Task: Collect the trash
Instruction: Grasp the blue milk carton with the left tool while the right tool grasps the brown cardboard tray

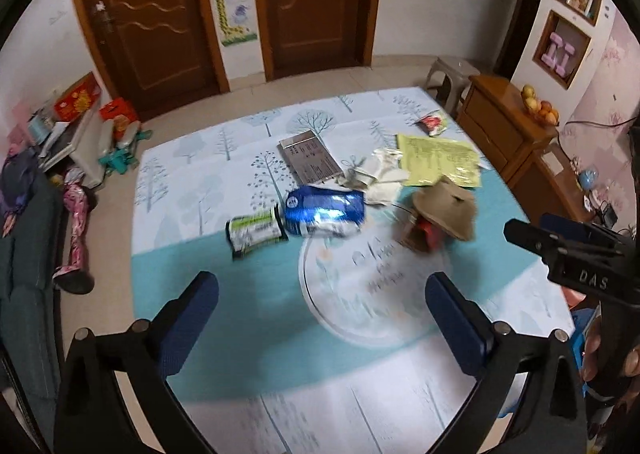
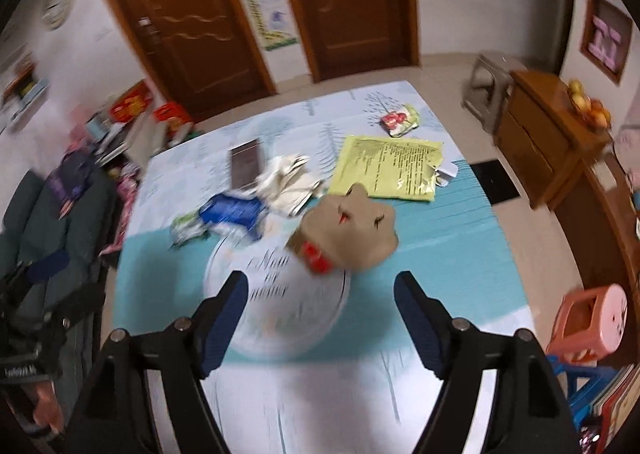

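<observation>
Both spread wide, nothing between: left hand-held gripper [image 1: 322, 318], right hand-held gripper [image 2: 322, 320]. Ahead on play mat [image 1: 240, 274], crumpled brown paper bag [image 2: 352, 232]: probably light, soft, crushable; best pinched at a raised fold.

Left tool [image 1: 322, 296] wide apart and empty, right tool [image 2: 321, 294] likewise

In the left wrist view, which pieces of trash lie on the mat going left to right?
Green wrapper → blue packet → brown paper bag. The yellow sheet, grey card and white paper overlap these in the order, so I leave them out.
</observation>
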`<move>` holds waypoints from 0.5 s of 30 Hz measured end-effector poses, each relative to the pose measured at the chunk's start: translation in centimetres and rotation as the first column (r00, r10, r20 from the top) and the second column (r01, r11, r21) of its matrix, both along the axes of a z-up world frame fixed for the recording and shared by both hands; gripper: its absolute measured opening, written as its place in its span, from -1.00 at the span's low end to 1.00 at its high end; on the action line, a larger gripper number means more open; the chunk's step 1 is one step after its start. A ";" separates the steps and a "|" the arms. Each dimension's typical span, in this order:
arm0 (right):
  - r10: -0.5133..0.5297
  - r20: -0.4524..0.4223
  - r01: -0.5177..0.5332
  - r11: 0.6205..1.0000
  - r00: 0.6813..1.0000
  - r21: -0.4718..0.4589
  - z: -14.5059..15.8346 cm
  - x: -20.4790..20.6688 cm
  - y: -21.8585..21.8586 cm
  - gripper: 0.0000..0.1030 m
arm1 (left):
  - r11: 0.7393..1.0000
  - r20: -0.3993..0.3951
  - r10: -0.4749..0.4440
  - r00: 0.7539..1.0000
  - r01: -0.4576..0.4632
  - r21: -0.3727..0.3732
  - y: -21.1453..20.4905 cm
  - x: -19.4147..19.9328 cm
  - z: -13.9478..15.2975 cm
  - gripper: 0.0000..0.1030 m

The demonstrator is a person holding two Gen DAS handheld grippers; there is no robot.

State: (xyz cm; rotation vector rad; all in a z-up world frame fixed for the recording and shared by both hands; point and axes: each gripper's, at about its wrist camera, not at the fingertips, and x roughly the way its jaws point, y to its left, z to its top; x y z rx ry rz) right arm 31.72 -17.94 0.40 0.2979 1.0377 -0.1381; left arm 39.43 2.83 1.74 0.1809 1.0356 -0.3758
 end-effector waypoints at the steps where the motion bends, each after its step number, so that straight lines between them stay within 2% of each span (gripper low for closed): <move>1: -0.026 -0.020 0.026 1.000 0.999 0.000 -0.9 1.5 -0.3 0.52 | 1.000 -0.026 -0.002 1.000 0.002 0.001 -0.2 1.9 -1.1 0.98; 5: -0.123 -0.086 0.125 0.992 0.989 0.019 -4.2 5.9 -1.6 0.53 | 1.000 -0.136 -0.002 0.991 -0.001 -0.026 -1.0 7.6 -5.4 0.98; 7: -0.179 -0.133 0.184 0.982 0.975 0.031 -5.9 7.7 -2.5 0.53 | 1.000 -0.167 -0.016 0.986 0.012 -0.025 -1.5 9.2 -7.0 0.98; 11: -0.252 -0.210 0.266 0.963 0.945 0.043 -8.7 9.5 -3.6 0.54 | 0.997 -0.202 -0.067 0.977 0.071 0.015 -2.8 12.3 -9.9 0.98; 15: -0.265 -0.251 0.289 0.955 0.931 0.066 -10.2 10.1 -3.7 0.54 | 0.984 -0.214 -0.160 0.964 0.173 0.044 -4.2 14.3 -11.4 0.98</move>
